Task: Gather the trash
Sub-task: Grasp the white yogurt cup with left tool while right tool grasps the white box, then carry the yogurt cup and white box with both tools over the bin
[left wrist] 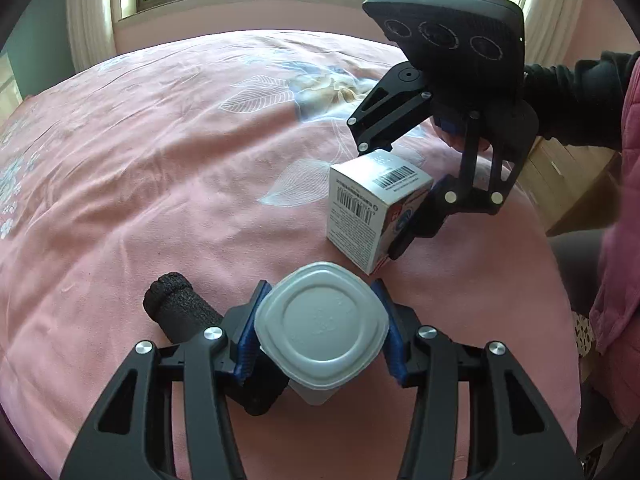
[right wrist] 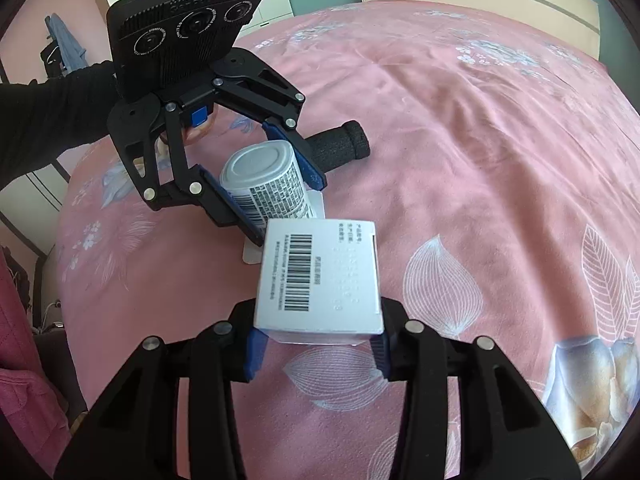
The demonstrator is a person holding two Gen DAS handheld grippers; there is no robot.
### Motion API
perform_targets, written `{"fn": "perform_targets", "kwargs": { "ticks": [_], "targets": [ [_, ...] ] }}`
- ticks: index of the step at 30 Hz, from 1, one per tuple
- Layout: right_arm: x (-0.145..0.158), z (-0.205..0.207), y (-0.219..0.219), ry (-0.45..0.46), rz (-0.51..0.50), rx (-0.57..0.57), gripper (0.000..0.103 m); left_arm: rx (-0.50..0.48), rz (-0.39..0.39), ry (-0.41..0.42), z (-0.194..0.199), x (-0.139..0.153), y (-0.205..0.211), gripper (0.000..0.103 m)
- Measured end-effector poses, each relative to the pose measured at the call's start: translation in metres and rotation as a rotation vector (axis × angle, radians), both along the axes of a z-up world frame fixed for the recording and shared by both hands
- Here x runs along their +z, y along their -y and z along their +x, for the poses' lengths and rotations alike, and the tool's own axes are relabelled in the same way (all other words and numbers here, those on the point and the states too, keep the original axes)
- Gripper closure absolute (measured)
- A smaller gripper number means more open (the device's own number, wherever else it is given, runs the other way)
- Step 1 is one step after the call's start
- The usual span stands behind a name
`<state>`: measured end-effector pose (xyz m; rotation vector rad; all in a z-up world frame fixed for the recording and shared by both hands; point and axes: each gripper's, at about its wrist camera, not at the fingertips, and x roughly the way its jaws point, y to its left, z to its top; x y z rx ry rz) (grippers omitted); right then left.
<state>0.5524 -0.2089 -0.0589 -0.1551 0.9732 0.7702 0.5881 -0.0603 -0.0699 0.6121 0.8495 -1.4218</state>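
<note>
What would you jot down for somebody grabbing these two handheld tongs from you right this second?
Left tongs: shut on the cup, a white plastic one with printed text, held over the bed.
Right tongs: shut on the box, white with a barcode, held close beside the cup.
A black foam roll lies on the bed by the left tongs.
Done: both pieces picked up.
Left: drop them in a bin; none is in view. Perhaps the roll too.

Matt black plastic with bright metal rivets is being shown on both grippers, left gripper [left wrist: 320,332] and right gripper [right wrist: 318,354]. Smooth grey plastic is being presented by the cup [left wrist: 322,330], matt printed cardboard by the box [right wrist: 320,276], soft pink cloth by the bedspread [left wrist: 160,160], rough black foam by the roller [right wrist: 340,146].
</note>
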Motion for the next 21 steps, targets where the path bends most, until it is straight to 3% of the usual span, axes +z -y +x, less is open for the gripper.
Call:
{"fn": "perform_targets", "kwargs": {
  "ticks": [7, 14, 21],
  "targets": [
    [0.016, -0.013, -0.001, 0.058, -0.032, -0.010, 0.059, 0.097, -0.045, 0.067, -0.012, 0.038, 0.001, 0.050],
    [0.050, -0.027, 0.006, 0.141, -0.052, -0.037, 0.059, 0.186, -0.036, 0.156, -0.029, 0.083, -0.001, 0.050],
    [0.088, -0.050, 0.006, 0.255, -0.075, -0.034, 0.059, 0.347, -0.026, 0.280, -0.057, 0.127, -0.010, 0.050]
  ]
}}
